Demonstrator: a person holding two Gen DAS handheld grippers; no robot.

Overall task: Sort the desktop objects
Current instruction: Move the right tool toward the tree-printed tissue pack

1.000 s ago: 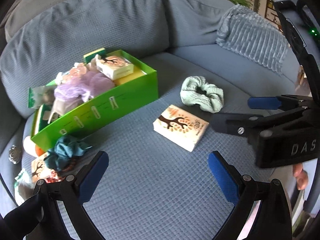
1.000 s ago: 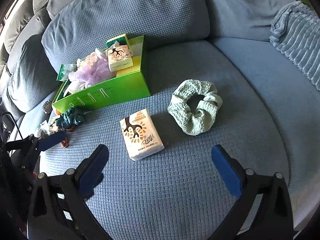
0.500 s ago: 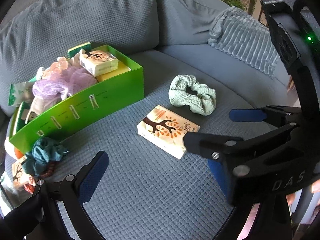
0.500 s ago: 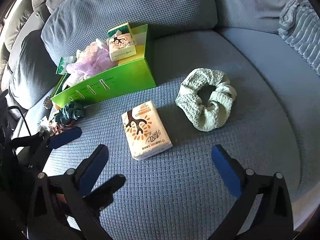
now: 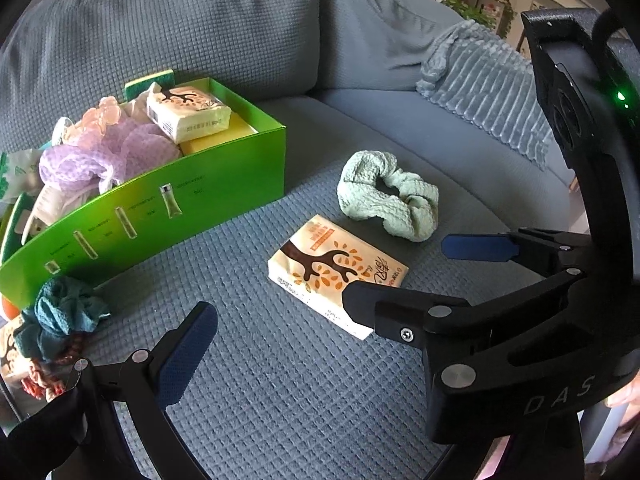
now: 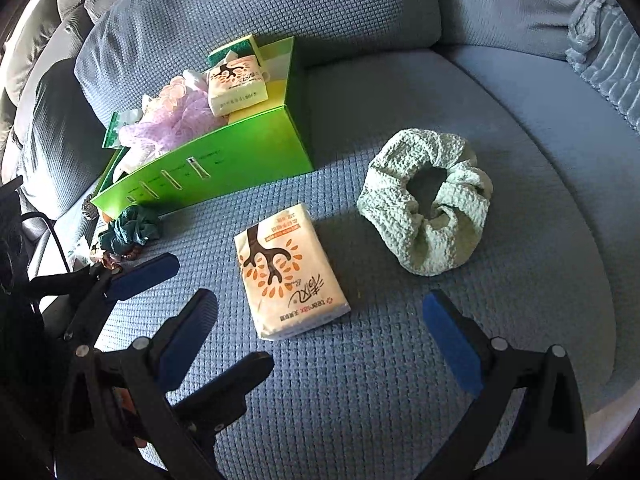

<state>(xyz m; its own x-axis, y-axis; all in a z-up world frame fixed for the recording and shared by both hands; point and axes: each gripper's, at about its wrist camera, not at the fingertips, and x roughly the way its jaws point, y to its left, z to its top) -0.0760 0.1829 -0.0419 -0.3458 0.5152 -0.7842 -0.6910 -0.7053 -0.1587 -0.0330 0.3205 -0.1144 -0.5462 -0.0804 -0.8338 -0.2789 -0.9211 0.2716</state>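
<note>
Your right hand-held gripper (image 6: 320, 340) has closed in over the last second, fingers apart and empty, so the tissue pack (image 6: 289, 276) now lies just ahead between them, ready to grasp. Your left hand-held gripper (image 6: 180, 312), also apart, sits alongside. Beyond lie the scrunchie (image 6: 426, 206) to the right and the green box (image 6: 208, 164) far left.

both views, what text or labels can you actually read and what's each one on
"DAS": on the black body of the right gripper, seen from the left wrist; any further letters are cut off.
"tempo", upside down: on the tissue pack lying on the sofa; its Chinese characters are too small to read.
Captions beside the bottle pictures on the green box: too small to read.
Tissue pack in the box: print unreadable.
</note>
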